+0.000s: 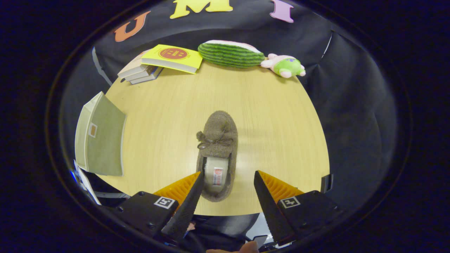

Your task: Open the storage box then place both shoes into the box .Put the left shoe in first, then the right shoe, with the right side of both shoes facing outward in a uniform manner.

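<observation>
A brown fuzzy slipper (218, 147) with a small bow lies on the round wooden table (274, 116), toe pointing away from me, heel near the table's front edge. My gripper (228, 173) hovers open above the heel end, its fingers spread to either side of the slipper's opening and touching nothing that I can see. The left fingertip (197, 177) overlaps the slipper's left rim in view. A grey-green storage box (102, 138) stands at the table's left edge; I cannot tell whether it is open.
At the table's far side sit a stack of books with a yellow one (172, 58) on top, a watermelon-shaped plush (230, 53) and a small pink-and-green plush toy (286, 65). Black cloth surrounds the table.
</observation>
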`<state>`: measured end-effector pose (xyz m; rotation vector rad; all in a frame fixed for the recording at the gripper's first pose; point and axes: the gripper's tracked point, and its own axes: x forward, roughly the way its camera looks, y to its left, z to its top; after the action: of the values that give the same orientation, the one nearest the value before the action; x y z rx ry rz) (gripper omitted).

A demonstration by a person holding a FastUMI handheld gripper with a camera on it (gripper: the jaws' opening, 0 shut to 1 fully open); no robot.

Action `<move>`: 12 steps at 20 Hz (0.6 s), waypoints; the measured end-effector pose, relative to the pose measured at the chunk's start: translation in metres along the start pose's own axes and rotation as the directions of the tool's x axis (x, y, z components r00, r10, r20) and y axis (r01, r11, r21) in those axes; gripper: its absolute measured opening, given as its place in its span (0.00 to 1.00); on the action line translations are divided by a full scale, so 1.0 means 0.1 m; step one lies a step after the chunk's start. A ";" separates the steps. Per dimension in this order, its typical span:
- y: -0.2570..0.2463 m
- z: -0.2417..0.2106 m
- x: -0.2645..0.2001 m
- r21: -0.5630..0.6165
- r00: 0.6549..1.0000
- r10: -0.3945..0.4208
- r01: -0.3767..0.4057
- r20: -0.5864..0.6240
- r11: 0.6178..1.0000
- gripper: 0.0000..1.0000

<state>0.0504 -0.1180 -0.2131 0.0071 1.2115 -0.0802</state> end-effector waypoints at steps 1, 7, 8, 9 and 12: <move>-0.03 -0.02 0.09 0.004 1.000 0.015 -0.015 -0.028 1.000 0.93; -0.15 -0.10 0.66 0.108 0.985 0.102 -0.087 -0.137 0.990 0.89; -0.14 -0.13 0.74 0.126 0.981 0.120 -0.101 -0.153 0.987 0.87; -0.15 -0.16 0.79 0.142 0.977 0.130 -0.106 -0.168 0.984 0.84; -0.08 -0.20 0.88 0.203 0.967 0.181 -0.143 -0.181 0.969 0.58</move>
<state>0.0616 -0.1303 -0.3026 0.2864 1.3948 -0.0510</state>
